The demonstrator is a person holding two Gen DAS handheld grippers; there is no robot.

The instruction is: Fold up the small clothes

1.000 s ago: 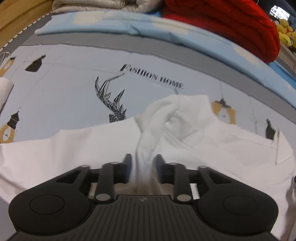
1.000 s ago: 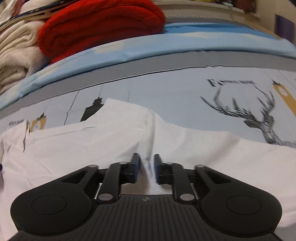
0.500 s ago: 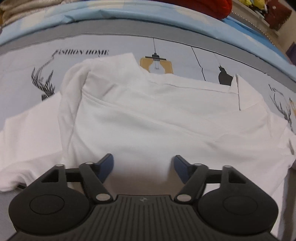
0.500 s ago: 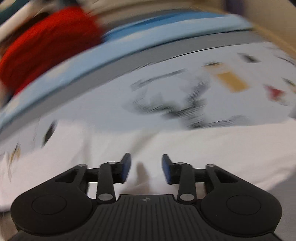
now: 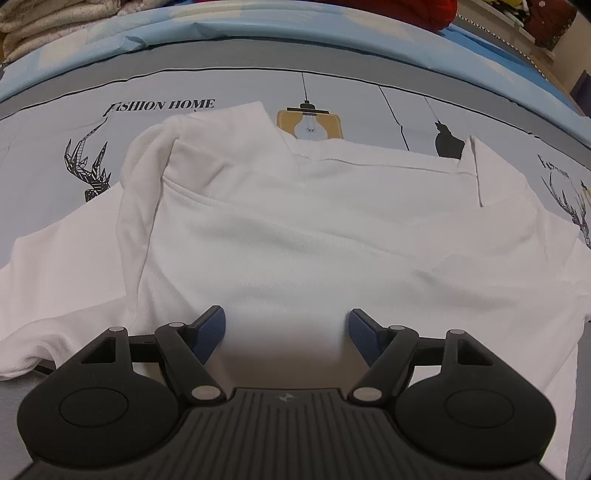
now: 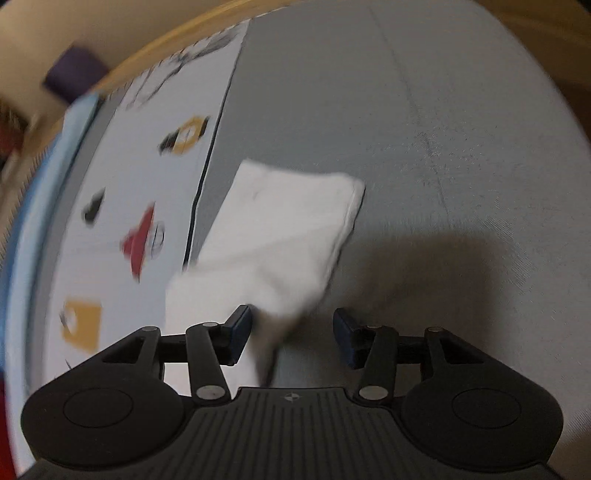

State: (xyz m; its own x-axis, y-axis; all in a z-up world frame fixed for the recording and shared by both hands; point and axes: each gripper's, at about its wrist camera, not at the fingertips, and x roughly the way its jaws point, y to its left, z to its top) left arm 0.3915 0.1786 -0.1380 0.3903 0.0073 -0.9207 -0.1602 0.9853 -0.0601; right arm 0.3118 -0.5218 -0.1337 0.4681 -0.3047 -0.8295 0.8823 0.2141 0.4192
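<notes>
A small white shirt (image 5: 314, 229) lies spread on the printed bedsheet, its left side folded over toward the middle. My left gripper (image 5: 286, 332) is open and empty, just above the shirt's near part. In the right wrist view, which is blurred, a white sleeve or corner of the garment (image 6: 280, 236) lies on the grey sheet. My right gripper (image 6: 291, 334) is open, its jaws on either side of the near end of that white cloth without closing on it.
The bedsheet (image 5: 147, 107) has deer, lamp and "FASHION HOME" prints. Folded cream knitwear (image 5: 55, 18) and a red garment (image 5: 439, 5) lie at the far edge. A wooden bed edge (image 6: 177, 48) runs along the sheet's far side in the right wrist view.
Both grippers have let go of the white cloth and opened. The left side of the shirt now lies folded over. The right gripper has swung away to the shirt's far end.
</notes>
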